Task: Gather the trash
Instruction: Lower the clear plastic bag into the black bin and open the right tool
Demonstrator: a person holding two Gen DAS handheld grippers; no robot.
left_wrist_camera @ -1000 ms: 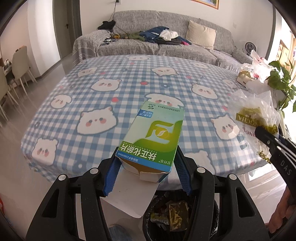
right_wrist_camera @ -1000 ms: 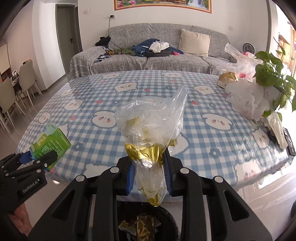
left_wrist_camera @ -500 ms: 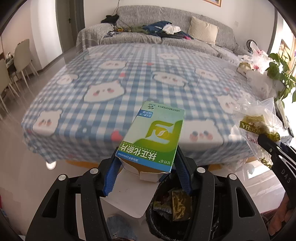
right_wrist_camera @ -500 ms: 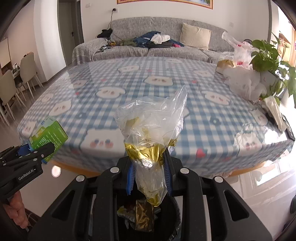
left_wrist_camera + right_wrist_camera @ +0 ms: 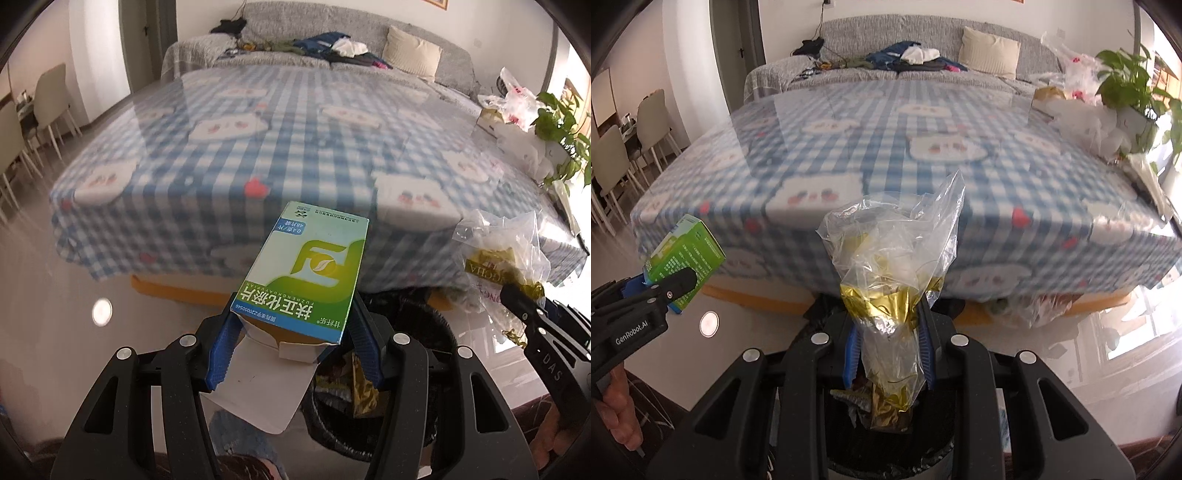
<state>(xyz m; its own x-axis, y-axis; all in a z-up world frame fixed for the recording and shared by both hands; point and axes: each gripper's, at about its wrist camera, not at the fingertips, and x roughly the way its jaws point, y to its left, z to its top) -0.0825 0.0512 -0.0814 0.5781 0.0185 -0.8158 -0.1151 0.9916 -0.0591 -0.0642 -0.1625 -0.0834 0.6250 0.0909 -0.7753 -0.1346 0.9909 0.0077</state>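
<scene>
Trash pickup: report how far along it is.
Done: some wrappers already lie in the black trash bin. In hand: the left gripper clamps the green and white cardboard box, and the right gripper clamps the clear plastic bag with gold foil directly above the bin. Left: release both; white plastic bags remain on the checked table.

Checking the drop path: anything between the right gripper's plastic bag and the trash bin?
Nothing visible. The plastic bag, clamped in the right gripper, hangs directly over the open trash bin; its tail dangles toward the wrappers already inside.
</scene>
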